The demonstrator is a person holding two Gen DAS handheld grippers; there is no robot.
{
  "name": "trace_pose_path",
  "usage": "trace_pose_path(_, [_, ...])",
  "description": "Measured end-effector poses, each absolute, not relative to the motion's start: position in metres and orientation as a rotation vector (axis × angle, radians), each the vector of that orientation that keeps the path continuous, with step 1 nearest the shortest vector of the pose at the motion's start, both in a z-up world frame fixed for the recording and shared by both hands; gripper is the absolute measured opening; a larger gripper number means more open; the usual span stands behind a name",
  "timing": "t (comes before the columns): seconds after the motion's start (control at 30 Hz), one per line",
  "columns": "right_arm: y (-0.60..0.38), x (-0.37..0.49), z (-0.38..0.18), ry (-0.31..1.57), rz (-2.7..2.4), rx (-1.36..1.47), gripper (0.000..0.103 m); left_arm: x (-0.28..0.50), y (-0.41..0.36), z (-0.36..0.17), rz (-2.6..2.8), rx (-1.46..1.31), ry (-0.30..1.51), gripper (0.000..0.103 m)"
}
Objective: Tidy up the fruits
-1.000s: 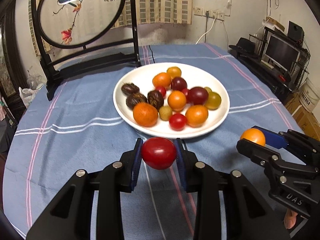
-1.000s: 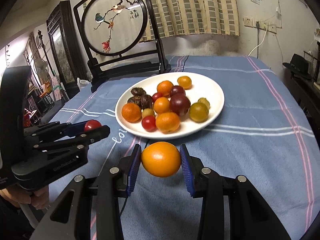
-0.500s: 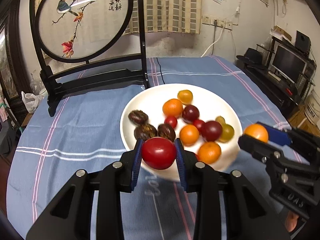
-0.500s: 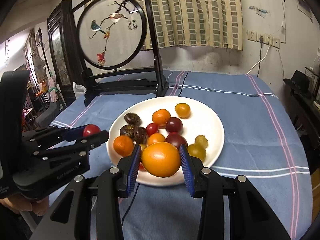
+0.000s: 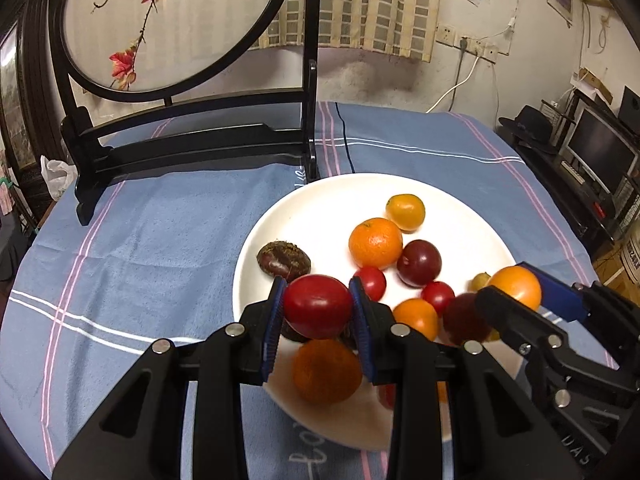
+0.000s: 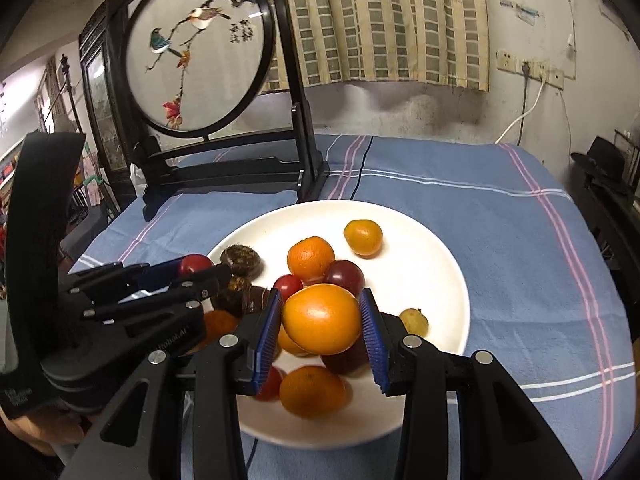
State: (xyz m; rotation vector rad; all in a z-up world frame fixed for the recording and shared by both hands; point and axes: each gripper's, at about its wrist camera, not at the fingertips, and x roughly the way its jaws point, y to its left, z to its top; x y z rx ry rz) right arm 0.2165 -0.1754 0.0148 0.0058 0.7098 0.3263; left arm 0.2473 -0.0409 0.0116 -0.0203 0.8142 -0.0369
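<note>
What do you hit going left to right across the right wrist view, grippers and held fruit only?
Left gripper shut on a red tomato → right gripper shut on an orange tomato, over the white plate.

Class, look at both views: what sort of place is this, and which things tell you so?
Probably a lived-in home room: a cloth-covered table with a plate of fruit, a bird-painted screen on a dark stand, a curtained window, and a monitor.
</note>
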Motion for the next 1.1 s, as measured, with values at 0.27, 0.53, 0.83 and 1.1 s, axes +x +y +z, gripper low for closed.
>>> trace_pose_path(0.27, [-0.176, 0.231, 0.001, 0.729, 0.307, 0.017, 0.047, 0.26, -0.044, 0.004, -0.009, -0.003, 0.826, 0.044])
trace_pose_path(0.53, [-0.199, 0.211, 0.008, 0.701, 0.279, 0.078, 0.068, 0.233, -0.045, 0.015, -0.003, 0.016, 0.774, 0.075])
trace_pose_path(0.83, [-0.208, 0.165, 0.011, 0.709, 0.268, 0.078, 0.079, 0.181, -0.046, 0.028, -0.013, 0.036, 0.736, 0.088])
trace_pose_path(1.1, [-0.206, 0.11, 0.007, 0.716, 0.232, 0.023, 0.09, 0.121, -0.035, 0.033, -0.017, 0.008, 0.711, 0.095])
